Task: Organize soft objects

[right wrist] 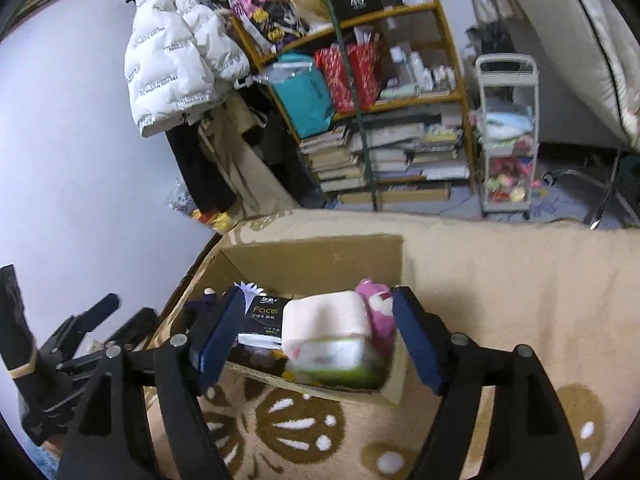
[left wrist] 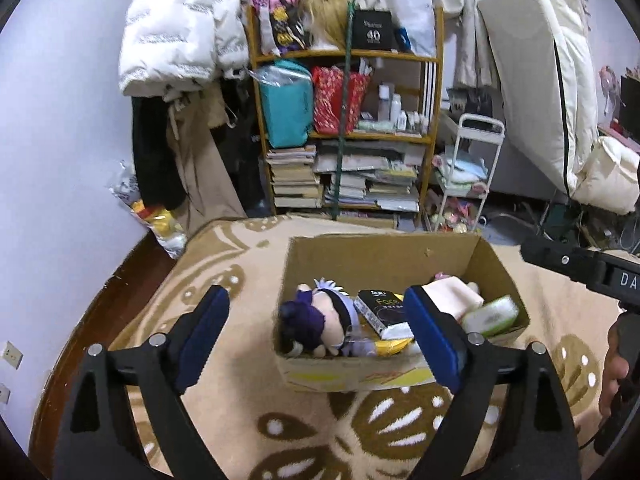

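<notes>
A cardboard box [left wrist: 384,252] stands on the patterned blanket; it also shows in the right wrist view [right wrist: 320,256]. Inside lie a purple-haired plush doll [left wrist: 316,320], a black "Face" tissue pack [left wrist: 380,308], a pale pink soft block [left wrist: 452,296] and a green-and-white wipes pack [left wrist: 492,316]. The right wrist view shows the tissue pack [right wrist: 264,312], pink block [right wrist: 328,312], wipes pack [right wrist: 340,356] and a pink plush [right wrist: 378,304]. My left gripper [left wrist: 316,332] is open and empty, just above the box's near side. My right gripper [right wrist: 316,332] is open and empty over the box's near edge.
A beige blanket with brown flower pattern [left wrist: 360,420] covers the bed. Behind stand a cluttered wooden shelf [left wrist: 344,128] with books and bags, a white cart [left wrist: 468,172], hanging coats [left wrist: 180,32] and a leaning mattress [left wrist: 536,72]. The other gripper shows at the right [left wrist: 592,276].
</notes>
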The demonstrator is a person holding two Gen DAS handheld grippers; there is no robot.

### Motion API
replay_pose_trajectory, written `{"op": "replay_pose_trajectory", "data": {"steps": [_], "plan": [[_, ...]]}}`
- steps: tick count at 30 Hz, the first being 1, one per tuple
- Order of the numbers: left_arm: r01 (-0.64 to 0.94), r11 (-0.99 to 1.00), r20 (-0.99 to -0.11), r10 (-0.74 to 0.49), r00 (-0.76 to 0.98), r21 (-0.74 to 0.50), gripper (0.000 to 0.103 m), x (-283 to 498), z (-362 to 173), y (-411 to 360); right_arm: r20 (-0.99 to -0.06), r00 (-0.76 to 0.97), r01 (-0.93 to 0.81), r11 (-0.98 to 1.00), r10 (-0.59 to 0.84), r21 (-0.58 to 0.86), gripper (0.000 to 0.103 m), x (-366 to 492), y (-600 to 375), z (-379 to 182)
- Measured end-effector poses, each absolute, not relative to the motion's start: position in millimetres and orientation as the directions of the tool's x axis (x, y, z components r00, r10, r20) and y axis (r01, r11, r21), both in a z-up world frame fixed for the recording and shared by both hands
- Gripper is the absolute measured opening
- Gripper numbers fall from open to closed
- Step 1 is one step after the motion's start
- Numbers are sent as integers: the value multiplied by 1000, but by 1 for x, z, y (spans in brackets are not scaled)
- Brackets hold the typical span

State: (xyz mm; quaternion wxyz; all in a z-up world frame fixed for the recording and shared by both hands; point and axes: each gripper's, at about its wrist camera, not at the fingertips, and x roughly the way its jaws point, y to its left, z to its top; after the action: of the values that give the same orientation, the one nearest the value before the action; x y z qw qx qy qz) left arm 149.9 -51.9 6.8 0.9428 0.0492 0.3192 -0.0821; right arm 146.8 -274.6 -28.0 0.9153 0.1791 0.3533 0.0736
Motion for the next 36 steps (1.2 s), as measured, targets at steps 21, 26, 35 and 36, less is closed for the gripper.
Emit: {"op": "replay_pose_trajectory", "data": {"steps": [21,26,35,36], "plan": [[156,986,-467,-111,877,59,101,22,51,-22,-484,869,15,973,102,231,103,11,-280,40],[169,984,-469,-124,874,57,101,12,41,-15,-452,889,30,977,70,211,103,-3,-278,33],[127,991,-490,-92,867,39,101,24,21,-5,-484,875,51,985,34,163,103,4,-275,12],[124,991,-496,-89,864,39,101,27,19,-5,-489,872,52,986,31,157,103,6,-274,10]]}}
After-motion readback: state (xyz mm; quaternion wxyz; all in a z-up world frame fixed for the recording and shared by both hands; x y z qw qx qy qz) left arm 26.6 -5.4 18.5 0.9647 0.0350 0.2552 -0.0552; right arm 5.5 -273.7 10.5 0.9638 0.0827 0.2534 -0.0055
